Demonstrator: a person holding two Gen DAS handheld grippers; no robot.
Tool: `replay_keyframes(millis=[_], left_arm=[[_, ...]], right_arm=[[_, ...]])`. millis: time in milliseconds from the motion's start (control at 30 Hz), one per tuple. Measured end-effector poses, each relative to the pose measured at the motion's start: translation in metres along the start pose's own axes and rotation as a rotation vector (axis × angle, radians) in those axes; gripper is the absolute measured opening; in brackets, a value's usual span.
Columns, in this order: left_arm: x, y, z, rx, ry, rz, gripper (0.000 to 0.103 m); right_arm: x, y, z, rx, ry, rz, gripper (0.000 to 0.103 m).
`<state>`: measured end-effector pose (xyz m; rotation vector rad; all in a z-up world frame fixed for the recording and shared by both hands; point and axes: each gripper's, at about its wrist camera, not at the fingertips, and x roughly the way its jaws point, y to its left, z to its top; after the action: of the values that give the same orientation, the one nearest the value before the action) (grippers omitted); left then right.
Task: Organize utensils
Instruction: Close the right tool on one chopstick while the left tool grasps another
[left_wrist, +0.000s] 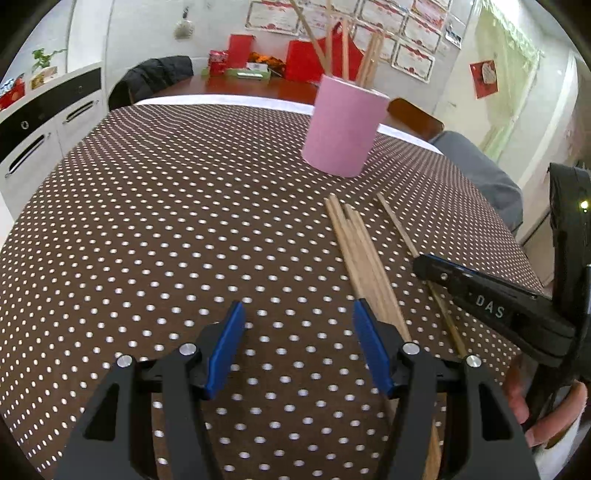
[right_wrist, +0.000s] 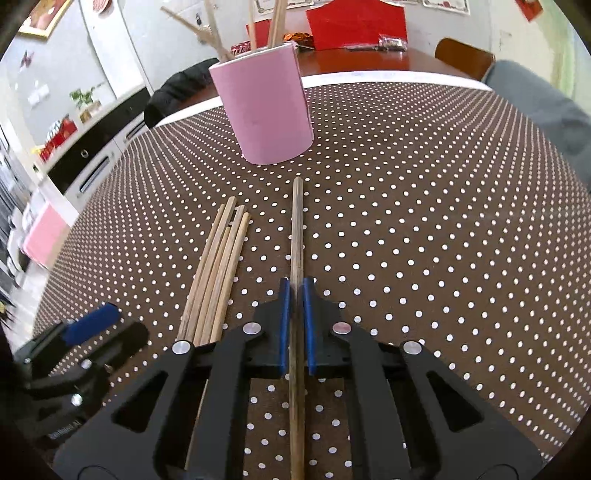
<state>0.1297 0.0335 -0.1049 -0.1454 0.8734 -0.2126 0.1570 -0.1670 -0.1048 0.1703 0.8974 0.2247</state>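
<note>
our right gripper (right_wrist: 296, 291) is clamped on a single chopstick (right_wrist: 297, 229); left gripper (left_wrist: 298, 332) spread apart beside loose chopsticks (left_wrist: 360, 258), pink holder (right_wrist: 264, 110) beyond.

The table (left_wrist: 147, 229) wore a dark brown cloth patterned all over with small white dots, edged at the far side by a plain white band. The holder (right_wrist: 264, 110) was a flat, unpatterned pink. The chopsticks (right_wrist: 212, 273) lying in a bunch were pale tan wood, and the single chopstick (right_wrist: 297, 229) was a duller, greyer brown. The left tongs (left_wrist: 299, 347) and the right tongs (right_wrist: 295, 321) were both matte black with bright blue pads and silver rivets. The bags (left_wrist: 317, 59) behind were red, and the cabinet (left_wrist: 48, 122) was white with black panels.
</note>
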Motion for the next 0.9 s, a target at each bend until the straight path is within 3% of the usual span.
replay_keyframes(millis=[433,733,900], left_arm=[[0.022,-0.032,0.015,0.058,0.042,0.137,0.061],[0.027,-0.038,0.018,0.059,0.058,0.158,0.065],[0.033,-0.039,0.026,0.065,0.064,0.206,0.070]], right_arm=[[-0.010,-0.018,-0.003,0.086,-0.001,0.105,0.008],[-0.014,-0.033,-0.003,0.109,0.001,0.137,0.008],[-0.013,-0.032,-0.002,0.110,0.001,0.138,0.008]])
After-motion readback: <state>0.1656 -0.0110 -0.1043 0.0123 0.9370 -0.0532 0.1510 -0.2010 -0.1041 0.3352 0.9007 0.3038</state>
